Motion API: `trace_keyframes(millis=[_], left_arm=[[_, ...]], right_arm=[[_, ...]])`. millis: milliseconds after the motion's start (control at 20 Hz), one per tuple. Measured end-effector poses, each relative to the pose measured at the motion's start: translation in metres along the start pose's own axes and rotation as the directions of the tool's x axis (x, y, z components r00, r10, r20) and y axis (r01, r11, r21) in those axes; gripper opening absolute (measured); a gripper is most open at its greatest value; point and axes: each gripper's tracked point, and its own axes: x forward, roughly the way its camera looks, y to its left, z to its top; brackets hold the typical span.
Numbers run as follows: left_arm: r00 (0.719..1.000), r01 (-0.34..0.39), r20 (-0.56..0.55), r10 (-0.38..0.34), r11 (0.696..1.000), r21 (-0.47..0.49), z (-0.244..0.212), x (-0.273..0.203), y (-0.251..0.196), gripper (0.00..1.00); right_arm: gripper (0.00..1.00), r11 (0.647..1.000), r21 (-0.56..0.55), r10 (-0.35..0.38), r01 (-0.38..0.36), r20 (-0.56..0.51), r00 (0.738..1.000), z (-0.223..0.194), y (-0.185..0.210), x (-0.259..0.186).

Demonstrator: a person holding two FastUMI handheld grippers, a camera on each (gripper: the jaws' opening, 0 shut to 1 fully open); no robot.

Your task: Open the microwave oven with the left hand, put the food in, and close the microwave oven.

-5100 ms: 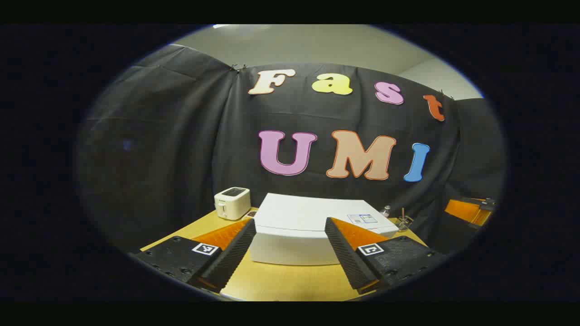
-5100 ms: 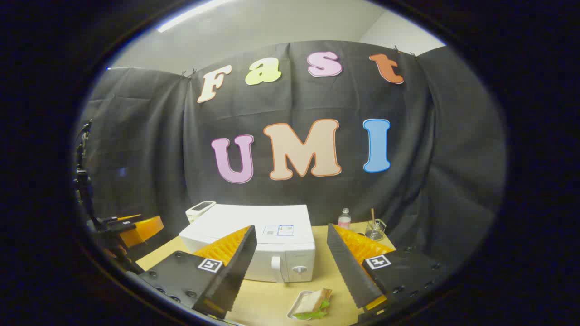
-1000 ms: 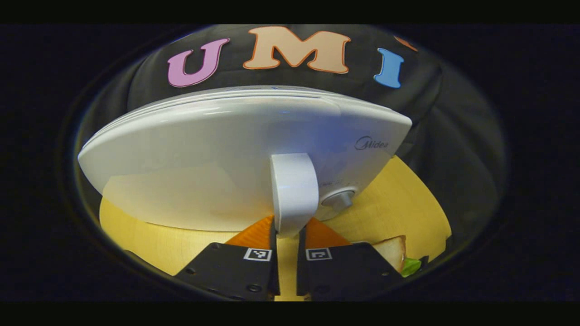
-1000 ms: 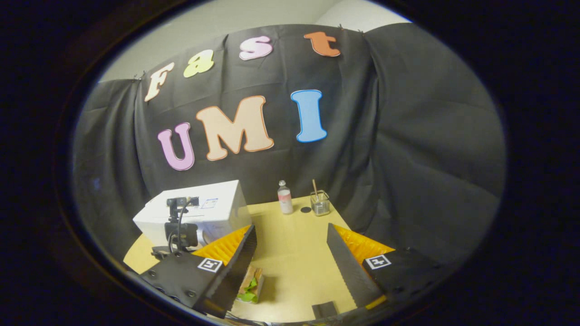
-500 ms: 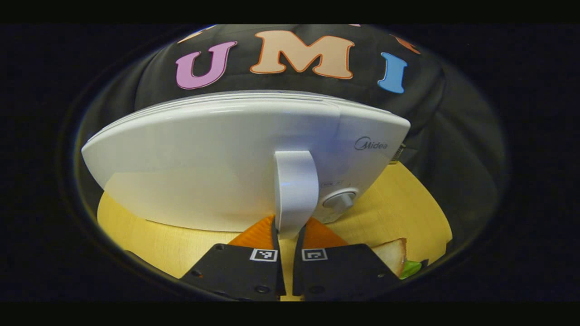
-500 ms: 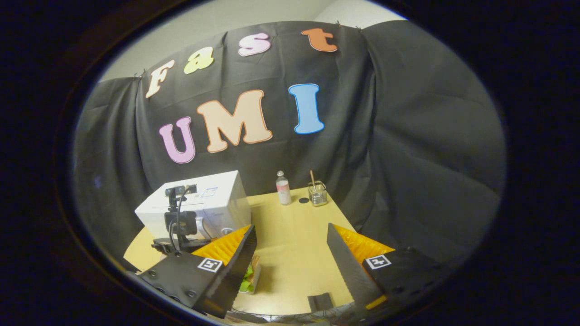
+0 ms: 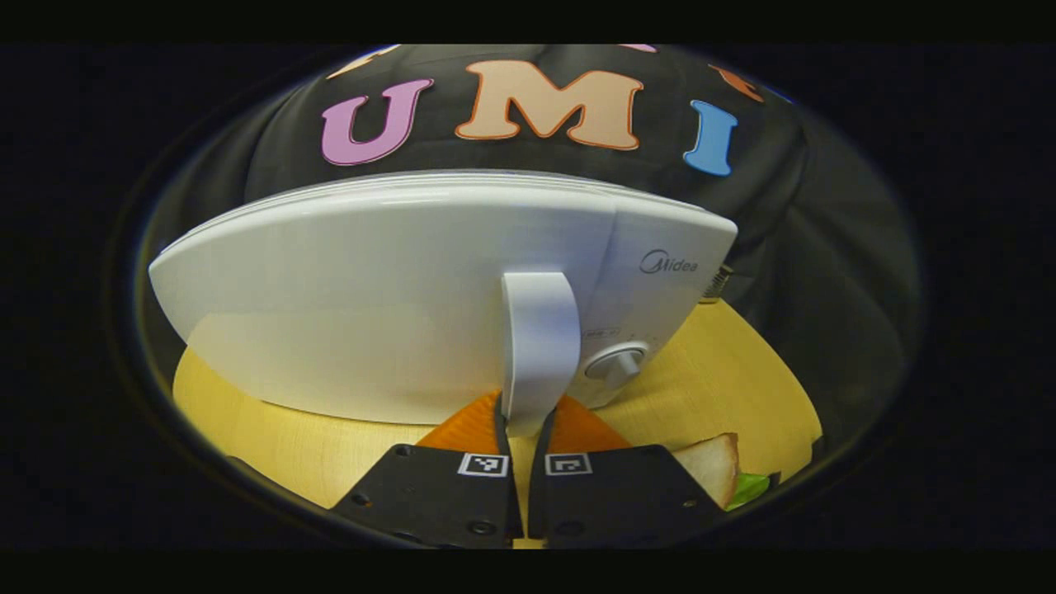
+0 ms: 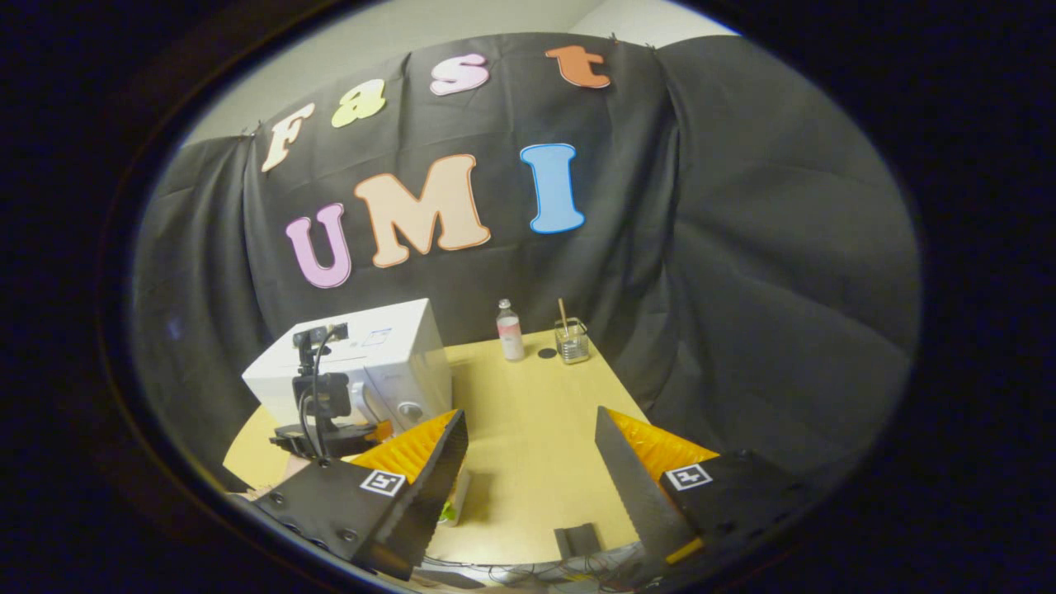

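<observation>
Pale wood desk (image 7: 726,371) carries the microwave (image 7: 396,289), door closed. Left hand-held gripper (image 7: 521,429) pinches the lower handle (image 7: 538,346); a low grip may slip off. Right hand-held gripper (image 8: 528,470) gapes empty (sandwich (image 7: 711,466) beside it).

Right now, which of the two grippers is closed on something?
The left gripper: its fingers pinch the microwave door handle. The right gripper is wide open above the table, holding nothing.
</observation>
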Motion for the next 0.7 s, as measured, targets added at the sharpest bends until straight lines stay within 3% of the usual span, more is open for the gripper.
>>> trace_keyframes(millis=[250, 700], left_arm=[[1.000, 0.021, 0.009, -0.020, 1.000, -0.017, 0.001, -0.003, -0.001, 0.00], [0.993, 0.112, 0.038, -0.115, 0.990, 0.084, -0.066, -0.101, 0.012, 0.08]], right_arm=[[0.98, 0.999, -0.015, 0.037, -0.038, -0.018, 0.999, -0.005, 0.023, 0.000], [0.98, 0.992, -0.030, 0.120, -0.122, -0.049, 0.992, -0.023, 0.082, -0.013]])
